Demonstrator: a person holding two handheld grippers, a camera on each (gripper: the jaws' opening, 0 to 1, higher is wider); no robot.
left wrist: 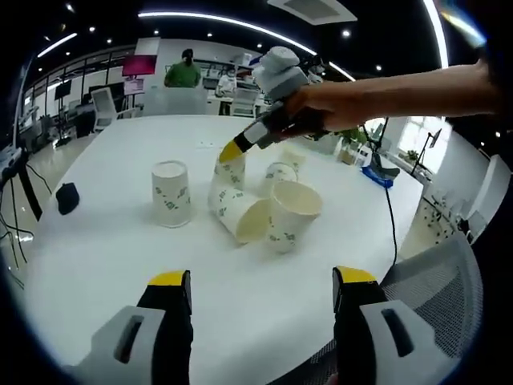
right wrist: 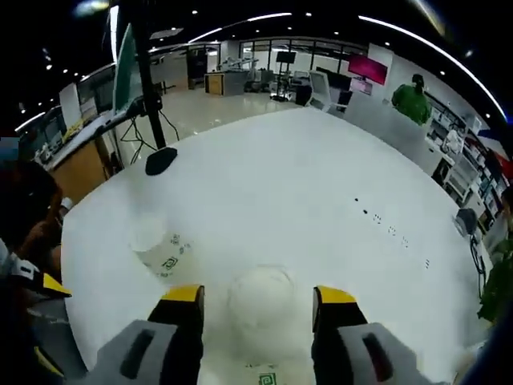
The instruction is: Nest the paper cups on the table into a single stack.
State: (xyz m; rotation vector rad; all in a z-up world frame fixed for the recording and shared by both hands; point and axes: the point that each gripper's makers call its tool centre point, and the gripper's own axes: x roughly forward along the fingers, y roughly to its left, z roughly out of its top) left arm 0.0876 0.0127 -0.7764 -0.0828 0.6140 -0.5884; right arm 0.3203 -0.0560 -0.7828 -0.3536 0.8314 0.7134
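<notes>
Several white paper cups with green prints sit mid-table (left wrist: 120, 249). One cup (left wrist: 171, 192) stands upside down at the left. Another cup (left wrist: 243, 216) lies on its side, and an upright cup (left wrist: 293, 210) stands against it, with more cups (left wrist: 280, 172) behind. My left gripper (left wrist: 260, 281) hovers open in front of them, nothing between its jaws. Held by a hand, my right gripper (left wrist: 231, 152) reaches in from the right, shut on a tilted cup (left wrist: 230, 172). In the right gripper view that held cup (right wrist: 260, 301) sits bottom-outward in my right gripper (right wrist: 258, 295), and the upside-down cup (right wrist: 156, 245) stands left of it.
A small black object (left wrist: 67, 197) lies near the table's left edge. A grey mesh chair (left wrist: 437, 289) stands by the near right edge. A tripod (right wrist: 148, 80) stands on the floor beyond the table. A person in green (left wrist: 183, 74) is far behind.
</notes>
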